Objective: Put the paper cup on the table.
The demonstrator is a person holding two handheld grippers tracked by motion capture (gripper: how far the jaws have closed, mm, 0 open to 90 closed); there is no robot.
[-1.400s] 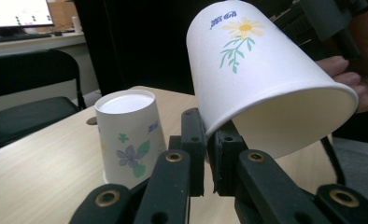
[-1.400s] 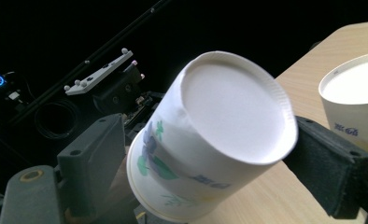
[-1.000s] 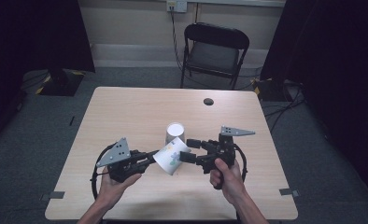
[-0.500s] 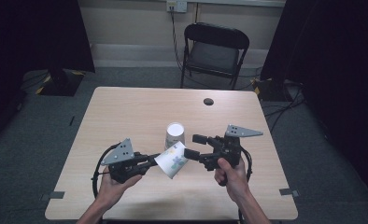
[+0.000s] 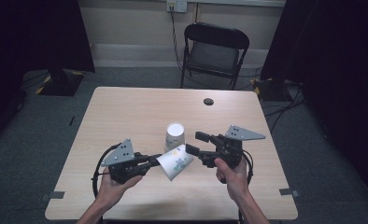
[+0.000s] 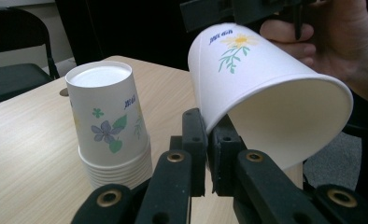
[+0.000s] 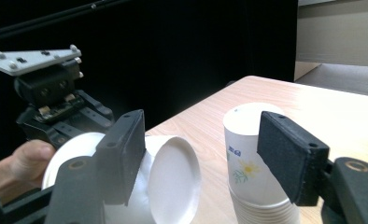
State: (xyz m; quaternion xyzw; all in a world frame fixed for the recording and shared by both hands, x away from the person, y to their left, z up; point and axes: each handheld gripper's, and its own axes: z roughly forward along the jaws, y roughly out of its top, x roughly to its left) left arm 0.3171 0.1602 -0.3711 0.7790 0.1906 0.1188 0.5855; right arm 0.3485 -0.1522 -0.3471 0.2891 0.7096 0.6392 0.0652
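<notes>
A white flowered paper cup (image 5: 176,161) (image 6: 266,93) (image 7: 173,182) is held tilted above the table. My left gripper (image 5: 158,161) (image 6: 209,135) is shut on its rim. The cup's closed base points at my right gripper (image 5: 194,143) (image 7: 205,135). That gripper's jaws have just been closing, but they stand wide apart. The cup's base lies between them, one pad is beside the cup wall, and neither pad presses on it. A stack of upside-down cups (image 5: 174,135) (image 6: 109,126) (image 7: 254,163) stands on the table just behind.
The wooden table (image 5: 126,112) has a small dark disc (image 5: 208,101) near its far edge. A black folding chair (image 5: 215,51) stands beyond the table. Dark curtains hang on both sides, and cables lie on the floor.
The right gripper has shifted slightly to the right, and its jaws now bracket the tilted cup's base. The left gripper and the cup have stayed in place.
</notes>
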